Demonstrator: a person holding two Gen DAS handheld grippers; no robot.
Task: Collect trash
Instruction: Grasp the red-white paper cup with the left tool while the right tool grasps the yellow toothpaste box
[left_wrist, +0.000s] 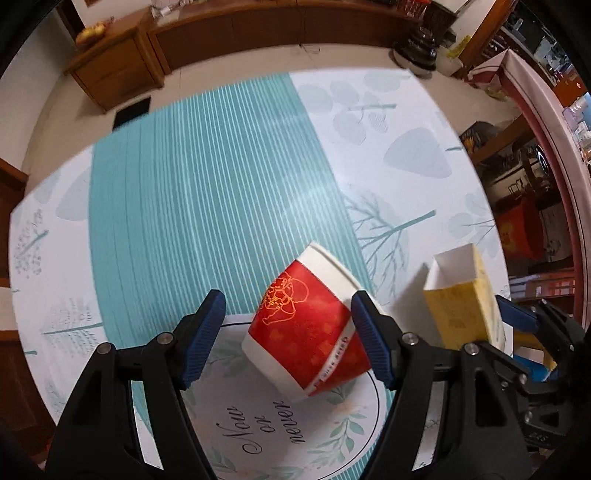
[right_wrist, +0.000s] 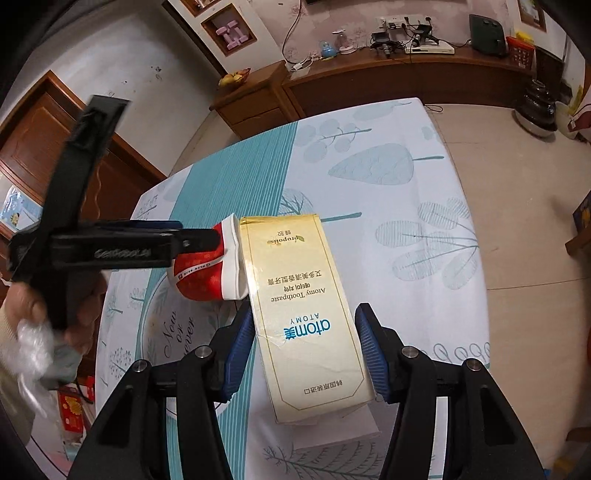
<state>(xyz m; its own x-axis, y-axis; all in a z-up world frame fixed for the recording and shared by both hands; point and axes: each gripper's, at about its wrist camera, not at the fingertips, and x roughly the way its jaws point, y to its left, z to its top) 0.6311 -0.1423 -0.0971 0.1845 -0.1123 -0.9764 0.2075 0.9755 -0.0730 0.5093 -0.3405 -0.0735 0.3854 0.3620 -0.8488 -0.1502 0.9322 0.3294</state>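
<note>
A red paper cup (left_wrist: 310, 332) lies on its side on the table (left_wrist: 192, 184), rim pointing away. My left gripper (left_wrist: 288, 299) straddles it. The right pad (left_wrist: 369, 332) touches the cup near its rim, and a gap separates the left pad (left_wrist: 203, 332) from it. From the right wrist view the same cup (right_wrist: 207, 269) sits at the left gripper's (right_wrist: 199, 236) tip. My right gripper (right_wrist: 304, 314) is shut on a yellow toothpaste box (right_wrist: 310, 325), both pads against its long sides. The left wrist view shows the box (left_wrist: 461, 306) tilted up, open end uppermost.
The cloth's round print reading "Now or never" (left_wrist: 258, 424) lies under the cup. White paper (right_wrist: 332, 432) sits beneath the box's near end. A person's hand (right_wrist: 22, 306) holds the left gripper along with crumpled plastic (right_wrist: 33, 343). Wooden cabinets (right_wrist: 255, 103) stand beyond the table's far edge.
</note>
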